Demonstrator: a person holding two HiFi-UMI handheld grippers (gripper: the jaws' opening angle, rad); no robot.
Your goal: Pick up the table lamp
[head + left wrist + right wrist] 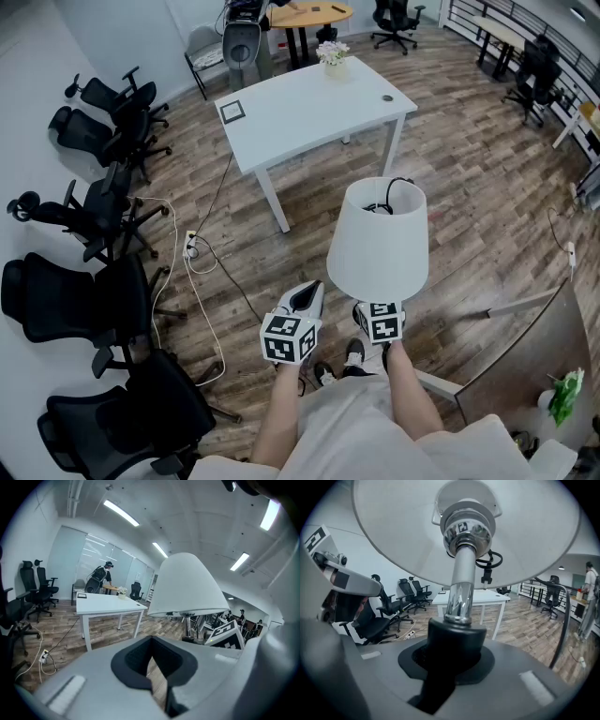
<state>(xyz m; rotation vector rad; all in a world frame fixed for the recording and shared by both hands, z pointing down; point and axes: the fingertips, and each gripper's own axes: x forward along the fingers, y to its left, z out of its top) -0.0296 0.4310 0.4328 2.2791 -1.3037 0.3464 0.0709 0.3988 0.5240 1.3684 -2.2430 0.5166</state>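
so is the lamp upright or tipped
Upright: the lamp stands shade-up on a vertical stem, held in the right tongs.

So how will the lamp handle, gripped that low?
Probably top-heavy. The right gripper clamps the lamp on the black part below its stem, and the wide shade sits well above, so it may sway or tip. The chrome stem looks stiff but slick. The shade looks thin, so it is likely light and easy to dent.

The head view looks steeply down from head height with the white table (309, 117) at 12 o'clock, while both gripper views sit low, close by the table lamp (187, 588), facing that same table.
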